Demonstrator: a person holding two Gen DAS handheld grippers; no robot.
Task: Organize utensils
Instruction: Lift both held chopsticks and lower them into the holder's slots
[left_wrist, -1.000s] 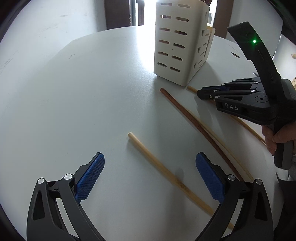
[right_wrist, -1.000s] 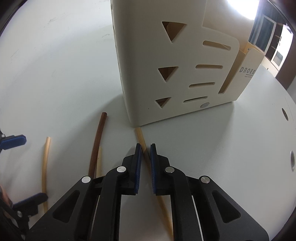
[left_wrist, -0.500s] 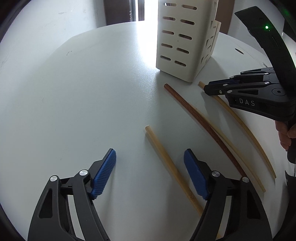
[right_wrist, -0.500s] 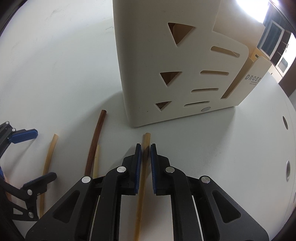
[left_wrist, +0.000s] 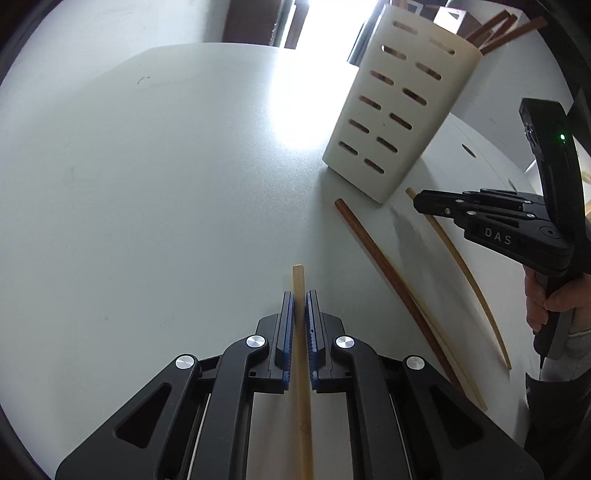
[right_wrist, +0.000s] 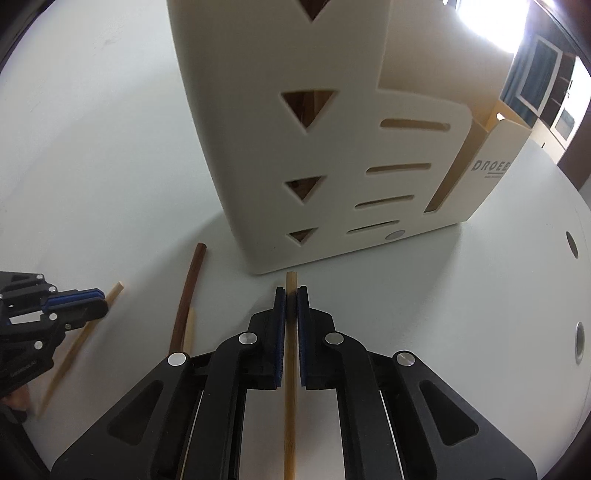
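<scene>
My left tongs (left_wrist: 299, 295) have just closed on a pale chopstick (left_wrist: 298, 280); my right tongs (right_wrist: 291, 291) clamp another chopstick (right_wrist: 291, 280), cream holder (right_wrist: 332, 147) at twelve o'clock.

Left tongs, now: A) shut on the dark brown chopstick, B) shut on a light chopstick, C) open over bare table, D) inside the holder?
B: the left tongs have just closed, pads pressing a light chopstick; the dark brown chopstick lies apart on the table.
</scene>
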